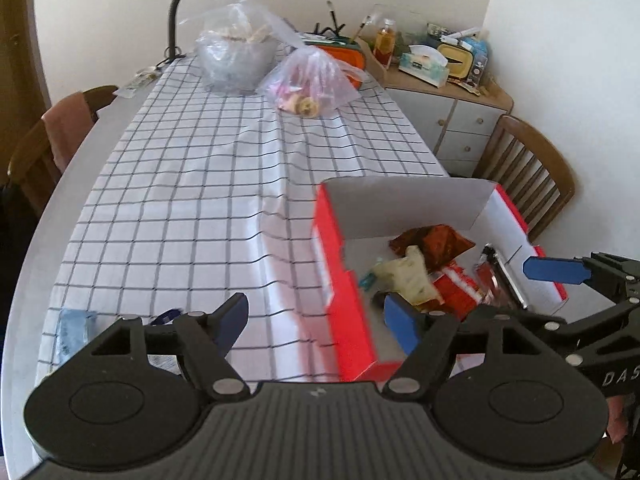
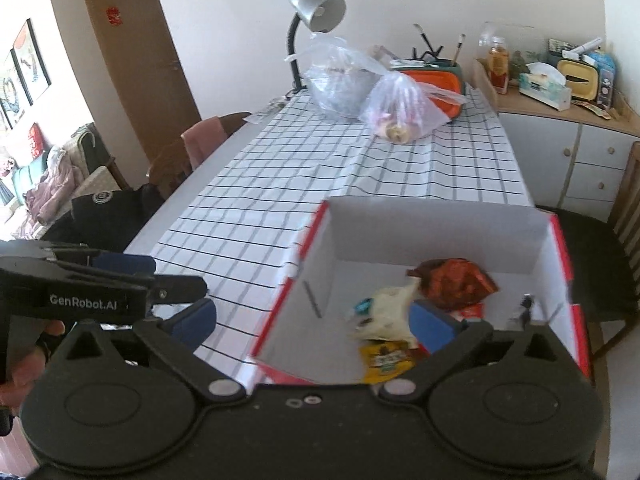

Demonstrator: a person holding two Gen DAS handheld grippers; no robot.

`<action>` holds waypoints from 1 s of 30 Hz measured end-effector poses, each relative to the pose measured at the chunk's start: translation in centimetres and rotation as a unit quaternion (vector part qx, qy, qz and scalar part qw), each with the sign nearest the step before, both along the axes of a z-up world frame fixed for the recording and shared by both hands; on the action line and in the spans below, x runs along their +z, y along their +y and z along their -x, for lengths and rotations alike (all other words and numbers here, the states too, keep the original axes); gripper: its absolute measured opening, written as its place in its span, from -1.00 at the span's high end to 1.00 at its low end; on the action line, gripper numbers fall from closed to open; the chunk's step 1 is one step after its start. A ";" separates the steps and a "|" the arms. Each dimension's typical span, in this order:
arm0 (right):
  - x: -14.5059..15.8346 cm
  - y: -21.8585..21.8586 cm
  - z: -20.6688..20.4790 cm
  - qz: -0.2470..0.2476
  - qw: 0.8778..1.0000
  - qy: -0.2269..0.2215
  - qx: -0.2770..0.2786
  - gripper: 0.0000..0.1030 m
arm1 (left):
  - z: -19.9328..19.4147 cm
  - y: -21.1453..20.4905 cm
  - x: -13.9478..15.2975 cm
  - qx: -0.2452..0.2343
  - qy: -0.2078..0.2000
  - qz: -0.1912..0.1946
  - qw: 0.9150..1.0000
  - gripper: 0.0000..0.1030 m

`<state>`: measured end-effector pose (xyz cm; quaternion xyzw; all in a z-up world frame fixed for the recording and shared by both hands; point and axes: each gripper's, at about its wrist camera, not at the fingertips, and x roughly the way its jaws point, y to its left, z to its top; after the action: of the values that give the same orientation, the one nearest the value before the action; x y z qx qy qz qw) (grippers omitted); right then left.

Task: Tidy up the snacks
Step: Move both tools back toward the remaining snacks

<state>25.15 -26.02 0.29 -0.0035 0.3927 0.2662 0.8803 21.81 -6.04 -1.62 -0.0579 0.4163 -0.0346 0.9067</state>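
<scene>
Snacks (image 2: 404,312) lie inside the red box (image 1: 344,304) on the tabletop (image 1: 180,208). Left tool (image 1: 320,320) and right tool (image 2: 312,320): jaws spread wide, holding nothing.

Mid counter (image 2: 256,200) w/ the checked cloth (image 1: 192,184) is bare: open room from the near edge up to the far end. Far end blocked by two plastic bags (image 2: 404,108) side by side, lamp (image 2: 316,12) behind them. Near right: red box (image 2: 440,232) w/ tall walls, top open, floor partly covered w/ snack packs (image 2: 456,284); chairs (image 1: 528,176) at both counter sides.
</scene>
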 end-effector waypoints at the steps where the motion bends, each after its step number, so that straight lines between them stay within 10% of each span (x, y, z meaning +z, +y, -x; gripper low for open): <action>1: -0.1 0.6 0.2 0.002 1.000 0.001 0.003 -1.00 | 0.3 0.7 -0.1 0.002 0.001 0.001 1.000 -0.47; 30: -5.4 16.0 1.0 0.028 0.998 0.060 0.020 -1.00 | 5.6 18.4 -5.4 -0.008 0.061 0.004 0.998 -0.52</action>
<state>24.11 -10.02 -5.07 -0.0195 0.4523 0.2723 0.8491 16.23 12.38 -7.06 -0.0602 0.4709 -0.0401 0.8792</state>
